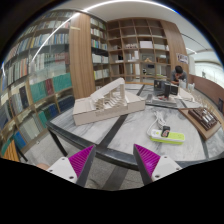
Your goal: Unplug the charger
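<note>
In the gripper view, the gripper point(115, 160) was held wide open, with nothing grasped or touched between its magenta pads point(82, 158). The charger point(163, 133) was seen lying on the table point(120, 135), beyond the fingers.

Tool point(116, 160) fingers wide apart, purple pads point(82, 160) empty.

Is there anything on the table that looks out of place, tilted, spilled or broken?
Nothing stands out. The table holds a white model, a yellow-green item with a white cable, and a dark tray, all lying flat, with no spill visible. The gripper is open, above the table's near edge, holding nothing.
</note>
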Demonstrator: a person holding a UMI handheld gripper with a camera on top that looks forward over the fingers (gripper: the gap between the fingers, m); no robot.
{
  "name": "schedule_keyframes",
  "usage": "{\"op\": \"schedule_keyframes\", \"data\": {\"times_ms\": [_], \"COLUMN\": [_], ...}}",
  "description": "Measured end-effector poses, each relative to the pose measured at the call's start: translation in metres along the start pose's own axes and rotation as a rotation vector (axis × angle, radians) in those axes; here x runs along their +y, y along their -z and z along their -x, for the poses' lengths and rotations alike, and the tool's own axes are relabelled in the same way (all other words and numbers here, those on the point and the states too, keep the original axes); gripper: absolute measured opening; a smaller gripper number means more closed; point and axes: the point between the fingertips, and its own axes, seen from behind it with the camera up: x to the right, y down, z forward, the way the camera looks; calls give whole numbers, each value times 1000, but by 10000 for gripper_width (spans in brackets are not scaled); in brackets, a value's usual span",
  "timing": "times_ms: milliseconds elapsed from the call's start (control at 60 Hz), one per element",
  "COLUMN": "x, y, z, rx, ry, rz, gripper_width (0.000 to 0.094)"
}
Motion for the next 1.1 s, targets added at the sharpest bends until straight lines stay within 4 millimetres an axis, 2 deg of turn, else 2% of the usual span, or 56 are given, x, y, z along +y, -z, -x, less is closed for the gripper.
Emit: {"op": "schedule_keyframes", "data": {"times_ms": [67,217,233,250,333,350,417,550,633,700,733,767,783,883,1000,1100], "x": [-4,-8,-7,-8,-9,-9,-8,-6,-5,2,4,4,6,3,2,1], "y": [-7,-54,-43,-55,-82,-78,-98,-136,-164,-181,-189,-190,-191,-189,-190,-191], "z": [-17,-92,-91,-110,-156,-155,-199,-249,-261,-265,-265,-277,-275,-276,-275,-275], "rx": [46,174,196,207,269,288,346,410,414,401,402,444,438,429,431,414], "ry": [4,-7,-13,-18,-49,-52,-59,-58,-2,28,24,27,27,-58,-58,-70], "rz": [-1,18,21,22,25,28,29,33,39,61,55,45,47,-13,-28,-3], "gripper_width": [787,788,788,787,788,788,786,778,757,649,472,374,299,231,153,123]}}
